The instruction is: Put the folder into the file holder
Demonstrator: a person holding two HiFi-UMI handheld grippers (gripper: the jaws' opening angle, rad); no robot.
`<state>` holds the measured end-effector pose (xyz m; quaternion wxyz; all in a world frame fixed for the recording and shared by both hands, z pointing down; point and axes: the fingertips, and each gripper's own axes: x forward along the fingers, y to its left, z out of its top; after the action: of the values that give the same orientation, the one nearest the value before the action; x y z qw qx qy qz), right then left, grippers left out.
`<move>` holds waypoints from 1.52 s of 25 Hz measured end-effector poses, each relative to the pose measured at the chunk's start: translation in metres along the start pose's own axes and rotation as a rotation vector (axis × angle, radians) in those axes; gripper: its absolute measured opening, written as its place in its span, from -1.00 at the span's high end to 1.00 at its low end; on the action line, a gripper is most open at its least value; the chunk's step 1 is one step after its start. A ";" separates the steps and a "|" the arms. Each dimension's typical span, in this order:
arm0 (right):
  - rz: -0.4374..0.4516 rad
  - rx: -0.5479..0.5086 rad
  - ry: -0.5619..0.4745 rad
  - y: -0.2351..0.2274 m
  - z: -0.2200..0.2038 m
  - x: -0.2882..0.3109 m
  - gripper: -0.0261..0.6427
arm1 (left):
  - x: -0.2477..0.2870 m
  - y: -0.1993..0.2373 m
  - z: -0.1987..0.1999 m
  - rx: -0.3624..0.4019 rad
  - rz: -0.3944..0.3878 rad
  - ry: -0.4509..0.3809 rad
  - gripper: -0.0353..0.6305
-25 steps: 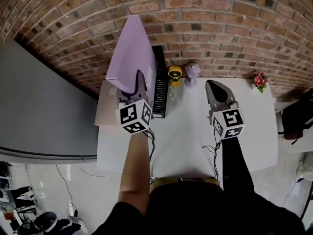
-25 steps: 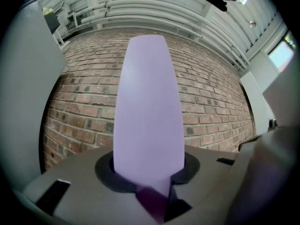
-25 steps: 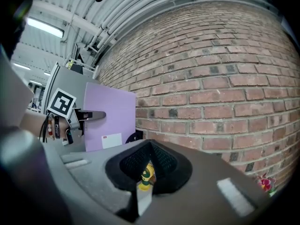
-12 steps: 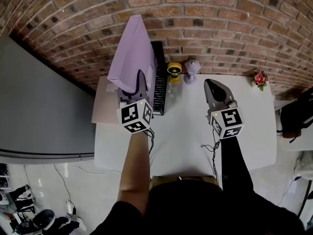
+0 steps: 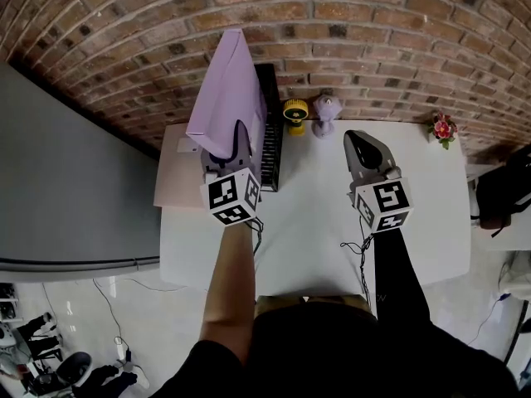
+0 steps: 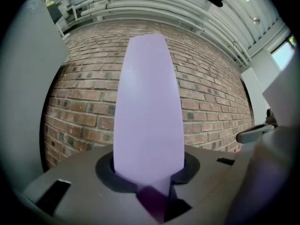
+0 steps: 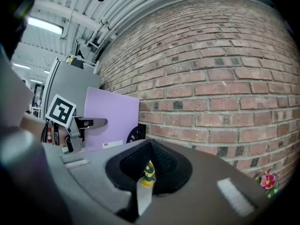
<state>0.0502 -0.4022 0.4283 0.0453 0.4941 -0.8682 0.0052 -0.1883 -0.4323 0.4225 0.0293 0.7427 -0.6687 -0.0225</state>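
While the lilac folder (image 5: 228, 89) stands upright on edge at the back left of the white table (image 5: 315, 222), the left gripper (image 5: 232, 139) has its jaws clamped on the near lower edge; in the left gripper view the sheet rises straight up from between the jaws and fills the middle of the frame against the brick. The folder sits close against the left side of the black file holder (image 5: 270, 139), a long narrow rack running from the wall toward the person. The folder's bottom edge is hidden behind the gripper, so whether it is inside a slot or just beside the rack cannot be told. The right gripper view gives the folder broadside, with the holder's perforated black end showing past its right edge. The right gripper (image 5: 355, 138) hangs over bare table right of centre, well apart from the rack, pointing at the wall, jaws drawn together to a thin slit with nothing between them; a small yellow-and-green object shows through that slit. By the wall behind: a yellow round thing (image 5: 295, 118) just right of the holder, a pale lilac figurine (image 5: 324, 114) beside it, and a small pot of pink flowers (image 5: 443, 128) at the far right corner. A beige board (image 5: 172, 172) adjoins the table's left side, with a grey panel (image 5: 66, 172) beyond. A brick wall (image 5: 373, 40) backs it all
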 end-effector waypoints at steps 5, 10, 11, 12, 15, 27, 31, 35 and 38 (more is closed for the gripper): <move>0.007 0.001 0.007 0.004 -0.003 0.004 0.92 | 0.001 0.001 -0.011 0.000 0.004 0.018 0.48; 0.001 0.005 0.008 0.004 -0.005 0.008 0.92 | 0.003 0.004 -0.021 -0.009 0.013 0.032 0.48; 0.001 0.005 0.009 0.005 -0.006 0.009 0.92 | 0.004 0.004 -0.023 -0.010 0.014 0.035 0.48; 0.002 0.006 0.010 0.005 -0.006 0.010 0.92 | 0.004 0.004 -0.025 -0.010 0.015 0.038 0.48; 0.001 0.008 0.014 0.005 -0.007 0.012 0.92 | 0.005 0.005 -0.030 -0.011 0.012 0.042 0.48; 0.008 0.015 0.028 0.006 -0.014 0.023 0.92 | 0.005 0.006 -0.051 -0.024 0.015 0.068 0.48; 0.011 0.017 0.035 0.006 -0.018 0.026 0.92 | 0.005 0.007 -0.059 -0.022 0.014 0.082 0.48; 0.017 0.018 0.043 0.008 -0.022 0.028 0.92 | 0.005 0.008 -0.064 -0.020 0.015 0.090 0.48; 0.019 0.020 0.041 0.008 -0.021 0.029 0.92 | 0.005 0.007 -0.067 -0.019 0.015 0.097 0.48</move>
<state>0.0299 -0.4215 0.4515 0.0583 0.4862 -0.8716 0.0245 -0.1900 -0.4367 0.4895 0.0686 0.7376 -0.6717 0.0073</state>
